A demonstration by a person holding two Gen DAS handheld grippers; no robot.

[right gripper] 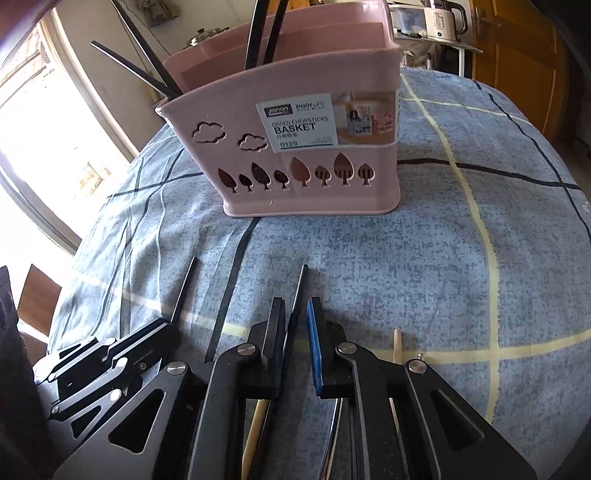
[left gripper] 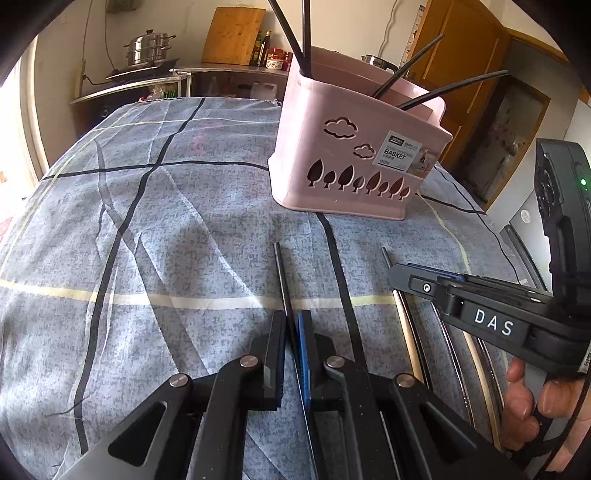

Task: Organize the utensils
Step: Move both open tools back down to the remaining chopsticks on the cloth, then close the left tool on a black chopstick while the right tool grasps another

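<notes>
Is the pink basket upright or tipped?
Upright: the pink basket stands flat on the cloth, black chopsticks sticking out the top.

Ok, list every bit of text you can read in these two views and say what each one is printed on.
"jionon" – logo on the sticker of the pink basket
"ENJOY LIFE" – same sticker, top
"DIVIED CHOPSTICKS" – same sticker
"BASKET" – same sticker, largest word
"0129" – same sticker, bottom
"DAS" – side of the right hand-held gripper, seen from the left wrist view
Small line under "BASKET" and under "ENJOY LIFE": too small to read.
</notes>
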